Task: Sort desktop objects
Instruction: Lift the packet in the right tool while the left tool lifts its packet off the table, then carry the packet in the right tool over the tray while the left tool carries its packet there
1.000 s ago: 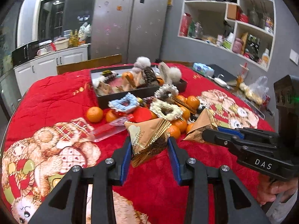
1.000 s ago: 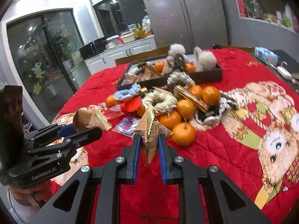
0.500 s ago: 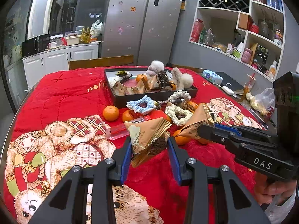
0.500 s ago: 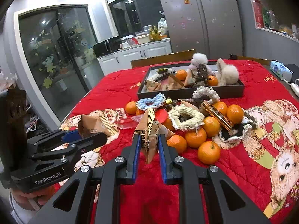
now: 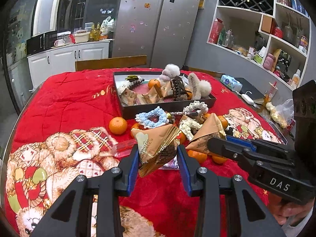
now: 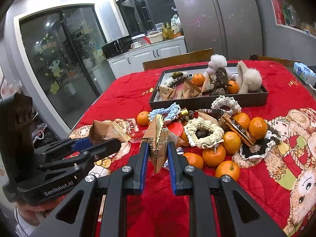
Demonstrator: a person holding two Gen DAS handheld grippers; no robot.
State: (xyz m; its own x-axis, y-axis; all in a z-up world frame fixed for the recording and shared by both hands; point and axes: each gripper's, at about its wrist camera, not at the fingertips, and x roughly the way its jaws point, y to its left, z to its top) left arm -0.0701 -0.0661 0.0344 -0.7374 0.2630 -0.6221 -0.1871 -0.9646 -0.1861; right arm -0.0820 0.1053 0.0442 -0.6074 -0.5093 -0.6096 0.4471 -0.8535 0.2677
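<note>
Holding one gold snack packet point(image 5: 158, 148) in the left gripper point(image 5: 158, 163) and another point(image 6: 158, 138) in the right gripper point(image 6: 157, 161), both hang above the red tablecloth point(image 5: 69, 102). It seems best to carry them level over the oranges point(image 6: 233, 136) and release low inside the black tray point(image 6: 207, 103).

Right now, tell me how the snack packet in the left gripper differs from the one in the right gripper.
The left gripper clamps its snack packet across a broad, puffed face, with the fingers set wide. The right gripper pinches its snack packet edge-on, with the fingers closer and the crimped gold seam pointing up. The left packet tilts; the right stands nearly upright. Both are tan triangular packets held above the red cloth.
</note>
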